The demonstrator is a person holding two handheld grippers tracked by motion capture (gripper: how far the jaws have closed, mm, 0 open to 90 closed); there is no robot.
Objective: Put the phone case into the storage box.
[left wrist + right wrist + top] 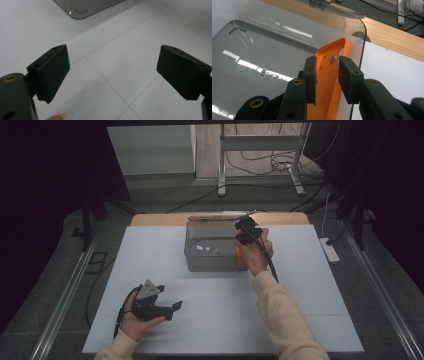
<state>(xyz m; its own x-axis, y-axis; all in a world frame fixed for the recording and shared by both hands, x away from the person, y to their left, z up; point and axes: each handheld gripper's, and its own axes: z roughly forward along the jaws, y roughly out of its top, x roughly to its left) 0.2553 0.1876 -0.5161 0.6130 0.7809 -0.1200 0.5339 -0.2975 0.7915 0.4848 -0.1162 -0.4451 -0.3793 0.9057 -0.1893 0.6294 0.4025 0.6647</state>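
The right gripper [327, 77] hung over the right end of a clear plastic box [212, 247], its jaws parted on either side of an orange phone case [332, 72]. The left pad [310, 75] lay against the case; a gap showed at the other, so the grip looked released. The case stood on edge inside the box, against its right wall. The box sat at the far middle of a white table [300, 320]. Well apart, near the front left, the left gripper [112, 72] rested in the person's left hand [135, 322], jaws wide and holding nothing.
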